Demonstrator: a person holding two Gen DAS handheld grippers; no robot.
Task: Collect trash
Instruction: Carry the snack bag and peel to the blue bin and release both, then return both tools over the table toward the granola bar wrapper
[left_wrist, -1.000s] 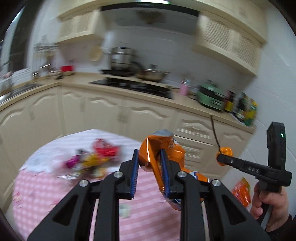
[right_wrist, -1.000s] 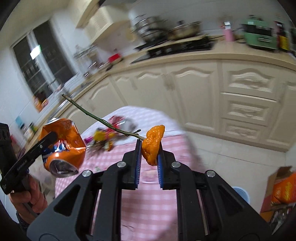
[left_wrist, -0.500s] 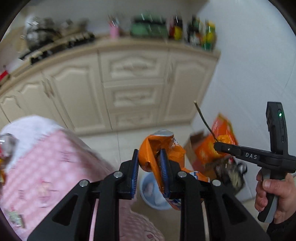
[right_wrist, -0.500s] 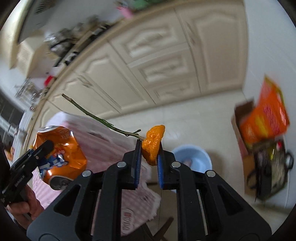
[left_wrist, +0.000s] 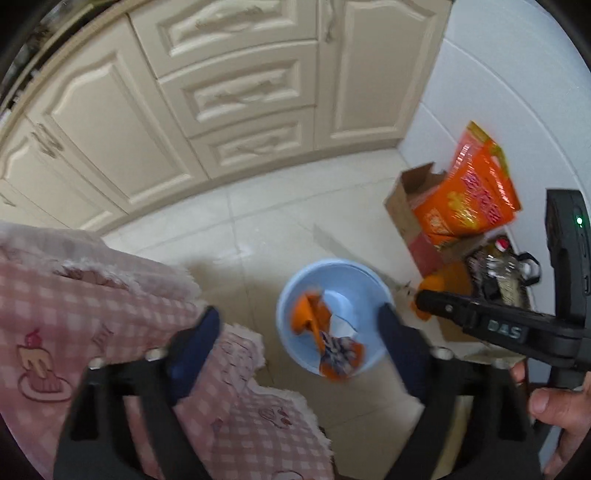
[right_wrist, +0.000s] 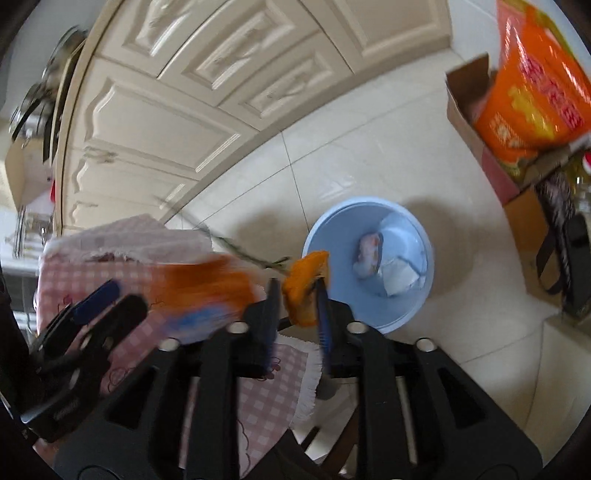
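A light blue bin (left_wrist: 295, 288) stands on the floor beside the table. My left gripper (left_wrist: 299, 332) is open wide above it, and the crushed orange can (left_wrist: 325, 339) is falling, blurred, over the bin; it also shows as an orange streak in the right wrist view (right_wrist: 210, 284). My right gripper (right_wrist: 297, 291) is shut on an orange peel (right_wrist: 304, 288) with a thin green twig (right_wrist: 229, 247), held left of the bin (right_wrist: 332, 236). Pale trash (right_wrist: 384, 262) lies inside the bin.
The table's pink checked cloth (left_wrist: 74, 314) hangs at the left. A cardboard box (left_wrist: 410, 206) with an orange bag (left_wrist: 465, 195) stands by the white wall at the right. Cream cabinets (left_wrist: 221, 92) run along the back above the tiled floor (left_wrist: 258, 221).
Both grippers have swung from the table to over the floor bin. My left gripper has opened and let go of the orange can, which now drops toward the bin. The right stays shut on the peel.
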